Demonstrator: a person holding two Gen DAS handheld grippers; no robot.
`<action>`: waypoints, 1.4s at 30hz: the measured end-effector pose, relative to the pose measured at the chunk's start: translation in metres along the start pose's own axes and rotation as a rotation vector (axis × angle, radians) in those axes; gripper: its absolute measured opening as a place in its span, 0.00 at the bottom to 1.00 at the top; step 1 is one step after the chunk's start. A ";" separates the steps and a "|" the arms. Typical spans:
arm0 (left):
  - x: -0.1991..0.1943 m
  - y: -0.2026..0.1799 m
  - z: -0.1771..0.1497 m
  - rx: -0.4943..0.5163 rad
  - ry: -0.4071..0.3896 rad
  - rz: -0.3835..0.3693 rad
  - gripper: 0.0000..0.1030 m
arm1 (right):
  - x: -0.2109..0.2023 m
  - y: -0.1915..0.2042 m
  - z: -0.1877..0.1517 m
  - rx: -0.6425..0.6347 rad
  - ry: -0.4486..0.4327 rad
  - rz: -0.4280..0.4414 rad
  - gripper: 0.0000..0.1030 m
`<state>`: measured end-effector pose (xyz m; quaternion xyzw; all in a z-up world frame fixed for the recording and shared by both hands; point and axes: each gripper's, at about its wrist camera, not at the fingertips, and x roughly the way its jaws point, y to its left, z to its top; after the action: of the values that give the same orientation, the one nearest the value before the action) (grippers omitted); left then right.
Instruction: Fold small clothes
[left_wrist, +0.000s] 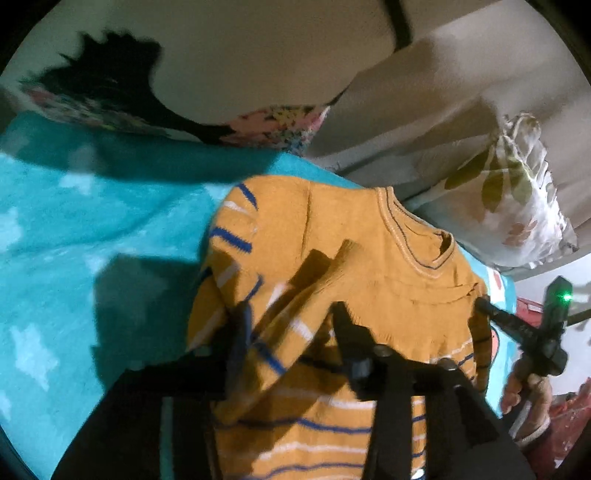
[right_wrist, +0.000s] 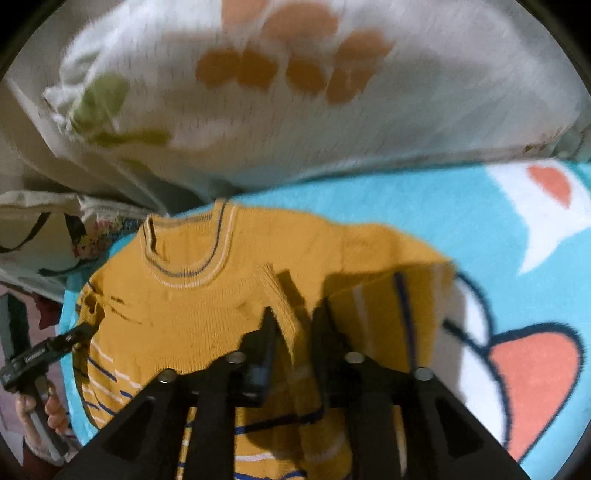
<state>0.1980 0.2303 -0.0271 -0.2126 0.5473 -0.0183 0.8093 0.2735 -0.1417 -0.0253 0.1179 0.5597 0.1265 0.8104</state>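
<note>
A small mustard-yellow knit sweater (left_wrist: 369, 258) with blue and white stripes lies on a turquoise blanket (left_wrist: 92, 221), collar away from me. My left gripper (left_wrist: 291, 317) holds a striped sleeve (left_wrist: 295, 295) folded over the sweater body. My right gripper (right_wrist: 295, 321) is shut on the other sleeve's cuff (right_wrist: 284, 295) over the sweater (right_wrist: 192, 306) chest. In the left wrist view the right gripper (left_wrist: 484, 306) shows at the sweater's right edge; in the right wrist view the left gripper (right_wrist: 85, 330) shows at its left edge.
A white floral pillow (left_wrist: 517, 192) lies beyond the sweater, also filling the top of the right wrist view (right_wrist: 295, 92). A flowered dark cloth (left_wrist: 110, 99) lies at the far left. The blanket (right_wrist: 517, 258) carries a cartoon print.
</note>
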 end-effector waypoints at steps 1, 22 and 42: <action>-0.006 -0.002 -0.003 0.008 -0.014 0.033 0.57 | -0.006 -0.001 0.002 0.003 -0.022 -0.009 0.30; -0.102 -0.096 -0.151 0.191 -0.181 0.325 0.64 | -0.095 0.001 -0.105 -0.091 -0.075 -0.036 0.40; -0.110 -0.140 -0.235 0.227 -0.176 0.376 0.65 | -0.120 -0.048 -0.199 -0.055 -0.031 -0.017 0.43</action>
<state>-0.0272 0.0562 0.0472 -0.0153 0.4989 0.0899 0.8619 0.0490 -0.2178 -0.0047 0.0928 0.5442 0.1333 0.8231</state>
